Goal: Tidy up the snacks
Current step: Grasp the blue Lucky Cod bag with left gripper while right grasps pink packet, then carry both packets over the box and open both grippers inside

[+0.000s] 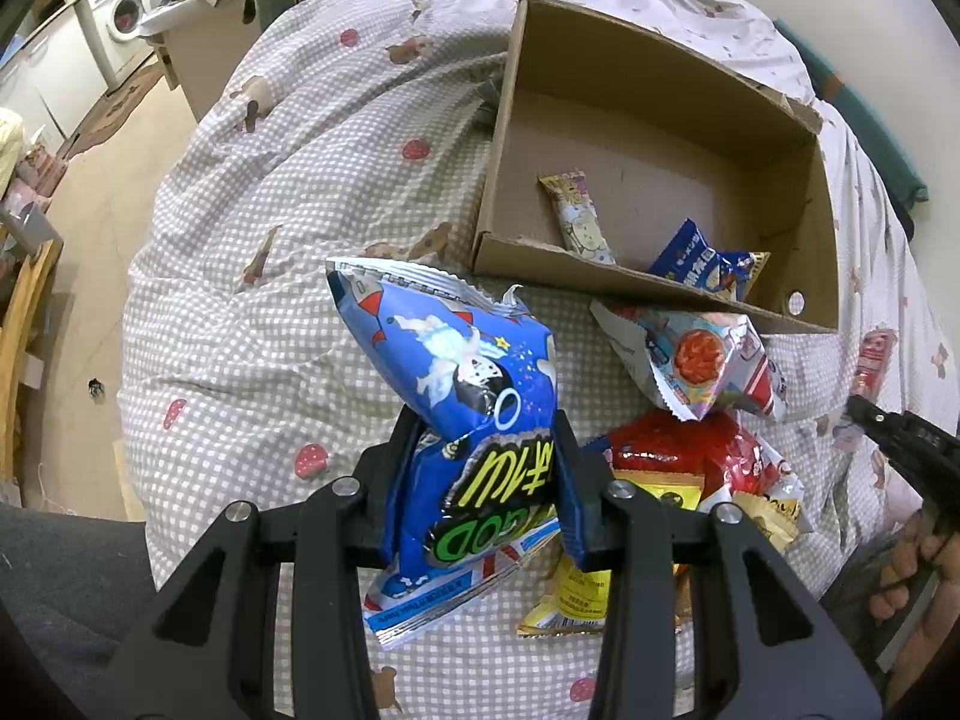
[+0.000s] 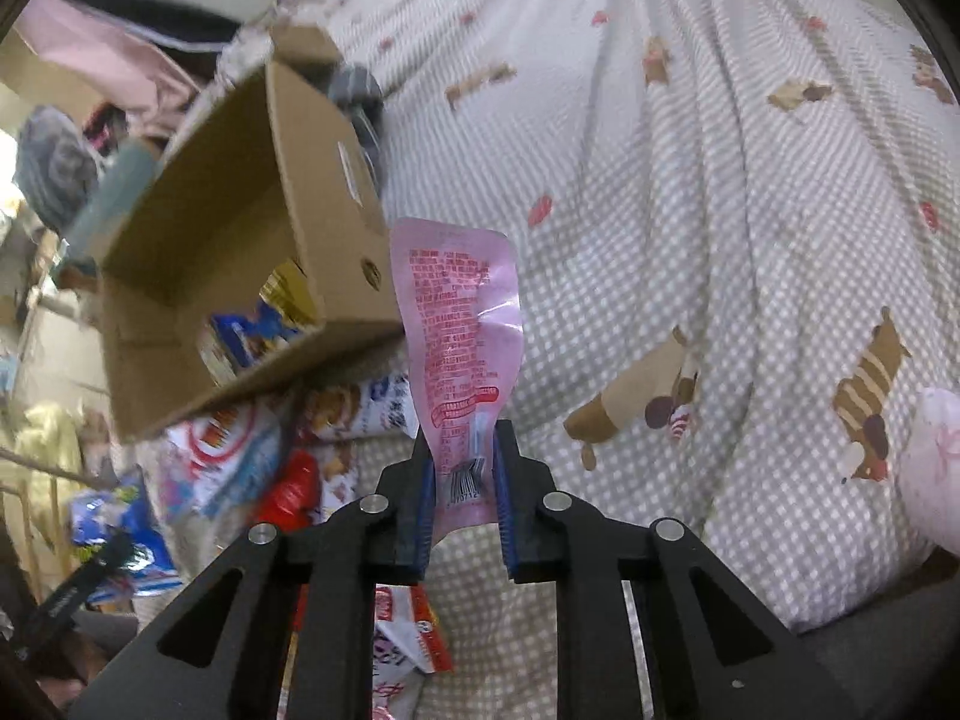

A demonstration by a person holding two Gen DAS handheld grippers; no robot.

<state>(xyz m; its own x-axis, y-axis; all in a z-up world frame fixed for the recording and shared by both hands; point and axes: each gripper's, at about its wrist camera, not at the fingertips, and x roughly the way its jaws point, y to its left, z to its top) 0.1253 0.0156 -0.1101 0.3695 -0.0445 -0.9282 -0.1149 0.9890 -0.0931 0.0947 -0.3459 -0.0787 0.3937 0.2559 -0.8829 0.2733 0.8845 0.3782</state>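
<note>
- The left gripper [image 1: 489, 480] is clamping a shiny blue foil snack bag printed with an astronaut dog [image 1: 468, 414], holding it up above a bed covered in a grey-and-white checked quilt with bear and strawberry prints [image 1: 270, 252].
- The right gripper [image 2: 462, 480] is pinching the lower end of a thin pink plastic snack packet with red print [image 2: 459, 336], its jaws closed tight on it, and the packet is standing upright, clear of the quilt.
- An open brown cardboard box [image 1: 660, 96] is sitting on the bed just beyond both grippers, already holding a slim yellow-ended snack stick [image 1: 576, 216] and a small blue packet [image 1: 702, 264].
- A loose pile of red, white and yellow snack bags [image 1: 690, 450] is lying on the quilt in front of the box, still unsorted.
- The step in hand looks like carrying held snacks to the box; both bags seem gripped but not yet placed.
- Next, each gripper probably needs to be travelling over the box's near wall, lowering inside, then releasing, without snagging the cardboard rim.
</note>
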